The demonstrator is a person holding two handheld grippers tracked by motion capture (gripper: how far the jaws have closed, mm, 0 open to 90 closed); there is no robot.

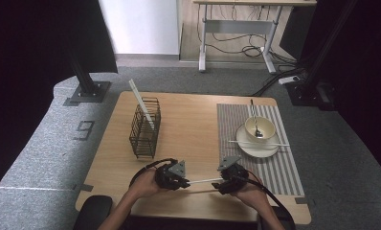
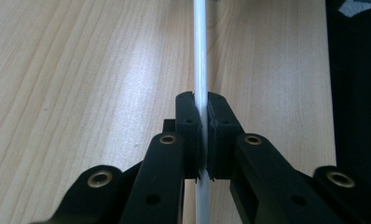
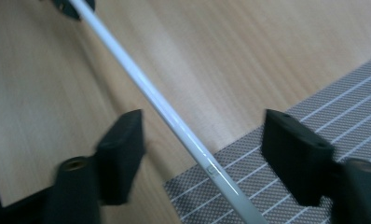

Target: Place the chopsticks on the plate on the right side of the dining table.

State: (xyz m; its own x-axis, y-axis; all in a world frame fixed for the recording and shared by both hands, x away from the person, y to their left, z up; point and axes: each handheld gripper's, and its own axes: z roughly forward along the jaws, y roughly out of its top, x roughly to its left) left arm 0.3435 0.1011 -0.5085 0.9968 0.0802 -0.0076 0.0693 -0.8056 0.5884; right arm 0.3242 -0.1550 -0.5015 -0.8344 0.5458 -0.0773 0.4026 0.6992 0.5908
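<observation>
A white chopstick [image 1: 203, 181] hangs level just above the wooden table [image 1: 193, 124] near its front edge, between my two grippers. My left gripper [image 1: 184, 182] is shut on one end; in the left gripper view its pads [image 2: 189, 116] pinch the chopstick [image 2: 201, 56], which runs straight ahead. My right gripper [image 1: 220, 184] stands at the other end. In the right gripper view its jaws are apart, and the chopstick [image 3: 165, 114] passes slantwise between them without touching either pad [image 3: 286, 140]. That end lies over the corner of the striped placemat [image 3: 314, 107].
A black wire basket [image 1: 144, 129] stands at the table's left with a white chopstick [image 1: 140, 103] leaning out of it. On the striped placemat [image 1: 284, 167] sit a plate [image 1: 246, 146], a bowl [image 1: 265, 125] with a spoon [image 1: 253, 117], and another chopstick [image 1: 280, 144] laid across the plate.
</observation>
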